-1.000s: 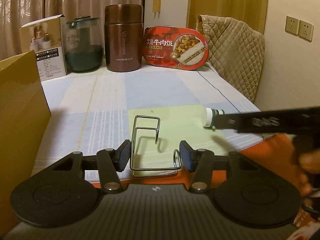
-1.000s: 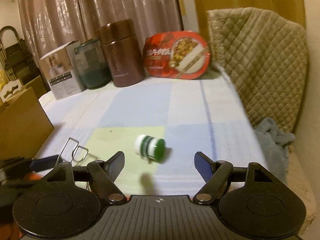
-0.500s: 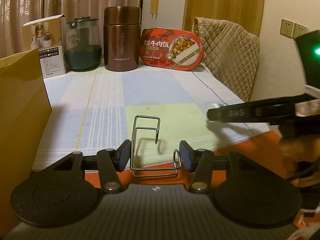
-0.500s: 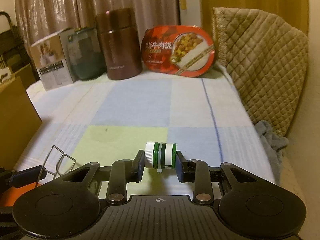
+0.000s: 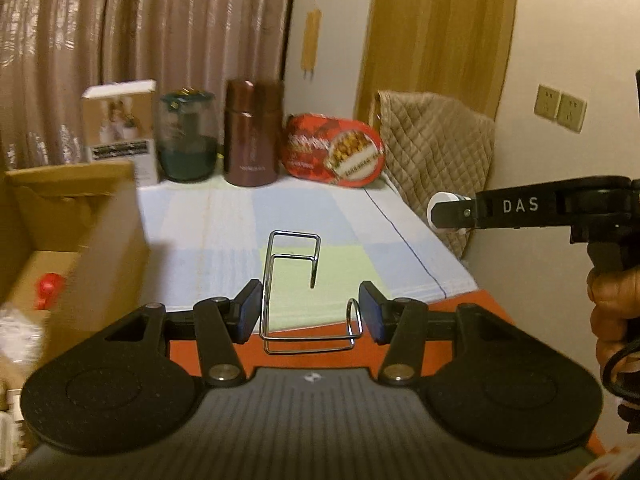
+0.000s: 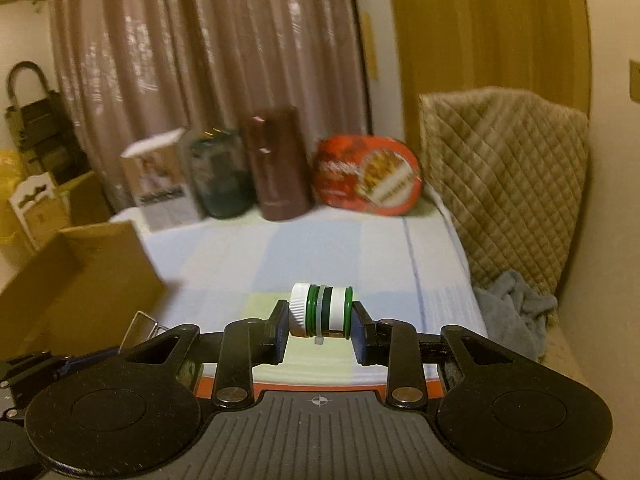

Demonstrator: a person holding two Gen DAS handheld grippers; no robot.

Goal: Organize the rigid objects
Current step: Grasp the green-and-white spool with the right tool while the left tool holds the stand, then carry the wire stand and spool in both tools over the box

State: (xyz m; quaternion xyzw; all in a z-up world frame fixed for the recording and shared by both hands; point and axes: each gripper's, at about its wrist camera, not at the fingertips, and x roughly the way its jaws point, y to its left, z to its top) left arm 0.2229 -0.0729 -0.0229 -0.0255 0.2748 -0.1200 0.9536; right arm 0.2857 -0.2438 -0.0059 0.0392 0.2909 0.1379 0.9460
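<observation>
Our left claw (image 5: 310, 316) pinches the wire hook (image 5: 294, 292); our right claw (image 6: 320, 330) clamps the small bottle (image 6: 322, 314) end-to-end. Either could slip over the cardboard box (image 5: 92, 216).

A lived-in room of a home: long pinkish-brown pleated curtains (image 5: 140, 52) hang behind a table under a pastel checked cloth (image 5: 256, 216). In front of the curtains stand a brown steel thermos (image 5: 251, 133) and a red oval ready-meal tub (image 5: 332, 152); right of them, a beige quilted cover (image 6: 508, 176).
</observation>
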